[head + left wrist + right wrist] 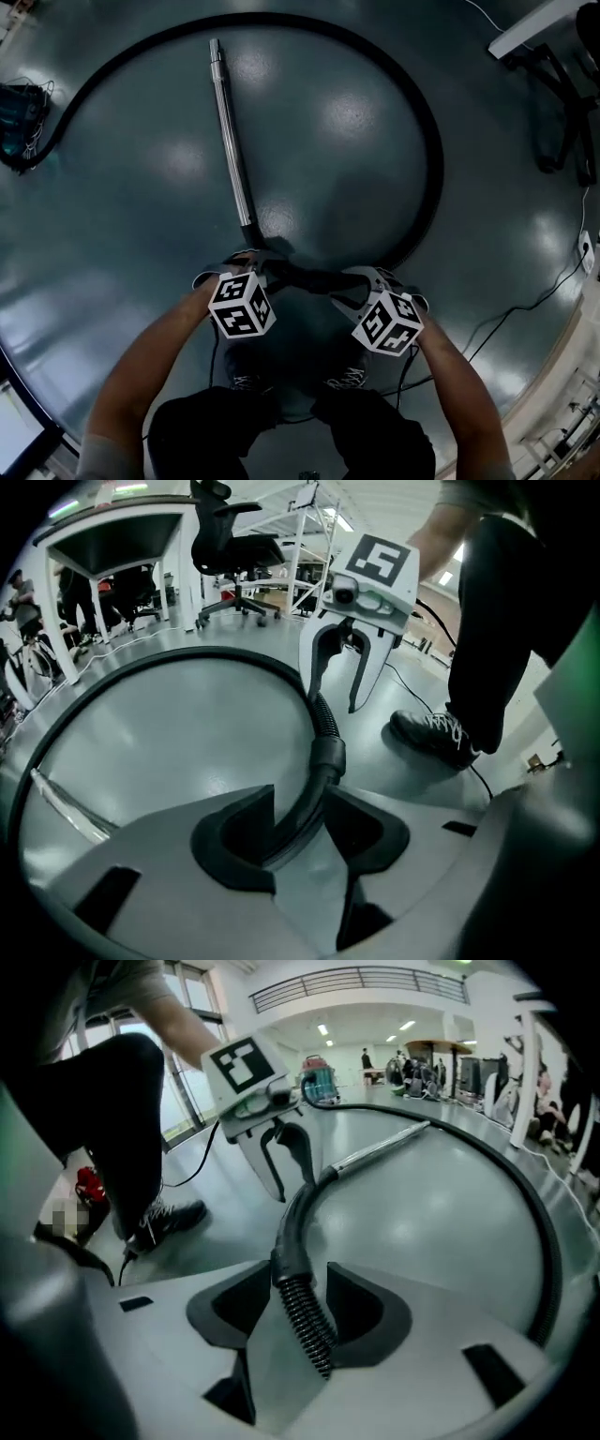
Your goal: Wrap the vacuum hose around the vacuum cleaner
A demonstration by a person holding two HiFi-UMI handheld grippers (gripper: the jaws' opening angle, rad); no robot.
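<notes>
A black vacuum hose (433, 159) lies in a wide loop on the dark floor, running from the teal vacuum cleaner (17, 131) at the far left round to a curved black handle (309, 277) by the person's feet. A metal wand (232, 141) extends away from the handle. My left gripper (234, 267) is low over the wand end of the handle. Its jaws are open, with the smooth handle tube (326, 757) between them and a gap beside it. My right gripper (370, 279) stands open around the ribbed hose (305, 1321) just behind the cuff.
A black office chair (553, 103) and a white desk edge (534, 23) stand at the far right. Thin cables (525, 305) trail over the floor on the right. The person's shoes (347, 378) stand just behind the handle.
</notes>
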